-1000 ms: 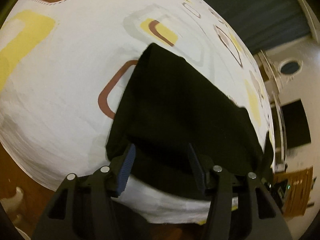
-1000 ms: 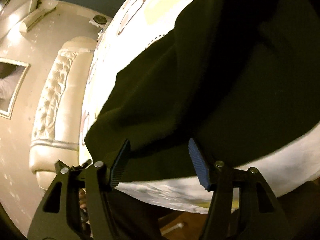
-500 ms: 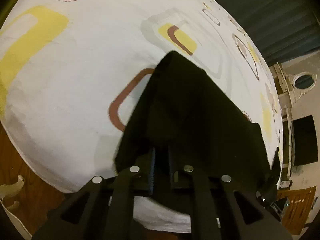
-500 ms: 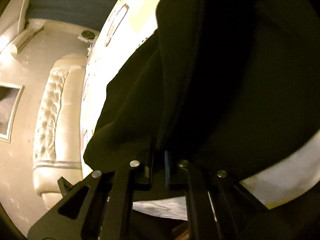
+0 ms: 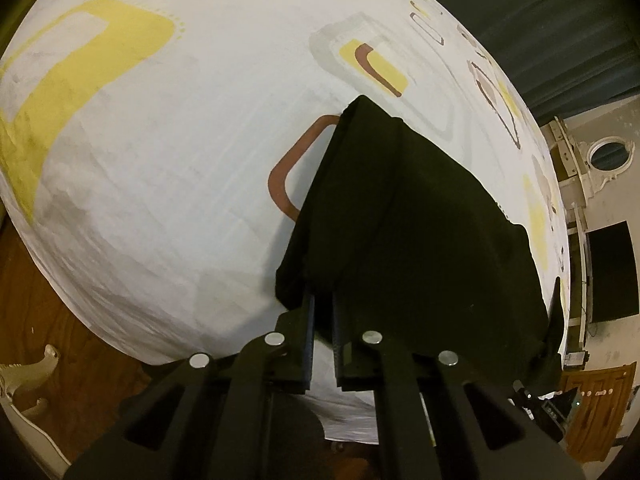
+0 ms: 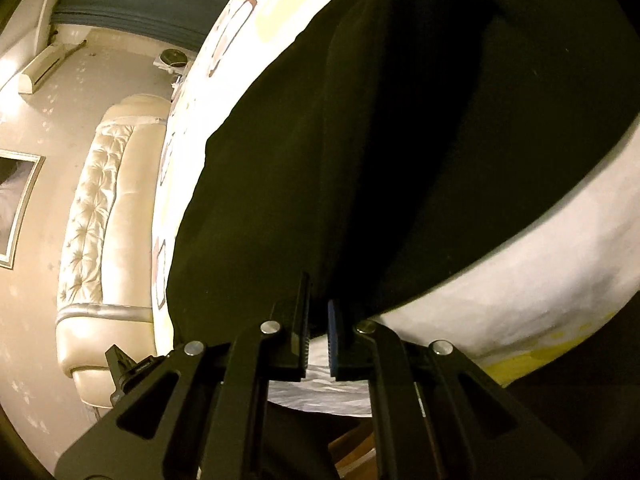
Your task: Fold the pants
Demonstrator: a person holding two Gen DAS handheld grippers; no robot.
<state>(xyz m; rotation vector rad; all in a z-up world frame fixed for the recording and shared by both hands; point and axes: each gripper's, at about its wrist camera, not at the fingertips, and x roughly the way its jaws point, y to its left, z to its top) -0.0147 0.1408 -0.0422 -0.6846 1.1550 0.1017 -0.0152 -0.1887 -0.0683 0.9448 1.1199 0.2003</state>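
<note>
Both wrist cams close over pants (image 5: pixel 420 216)

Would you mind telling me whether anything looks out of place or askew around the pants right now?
Nothing stands out. The black pants lie on the patterned bedsheet, with the left gripper and right gripper each pinching the near edge.

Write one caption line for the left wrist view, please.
Left gripper pinches the near edge of the black pants on a patterned bedsheet.
</note>
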